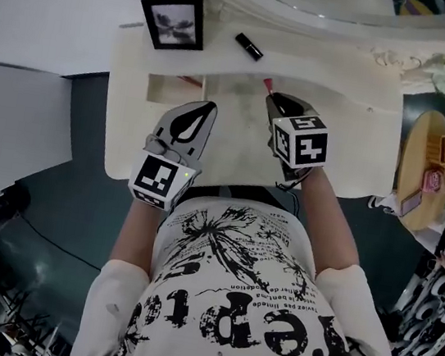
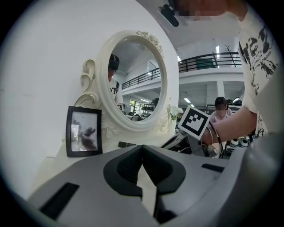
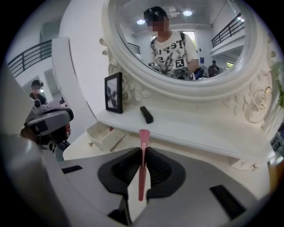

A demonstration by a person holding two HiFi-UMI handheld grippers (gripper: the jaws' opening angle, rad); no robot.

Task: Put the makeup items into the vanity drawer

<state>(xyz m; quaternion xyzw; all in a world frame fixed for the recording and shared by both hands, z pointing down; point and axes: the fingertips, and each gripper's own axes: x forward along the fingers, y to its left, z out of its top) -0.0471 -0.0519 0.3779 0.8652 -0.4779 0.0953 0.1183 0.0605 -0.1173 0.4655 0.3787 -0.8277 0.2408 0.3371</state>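
Head view: pink stick (image 1: 267,83) in right tool (image 1: 272,98)

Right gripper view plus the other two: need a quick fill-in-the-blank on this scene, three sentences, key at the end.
1. The right tool is shut on a thin ____ stick.
2. The left tool is shut and holds ____.
3. The small drawer on the vanity stands ____.
Missing words: pink; nothing; open.

Right gripper (image 1: 275,100) hides most of pink stick (image 1: 267,83).
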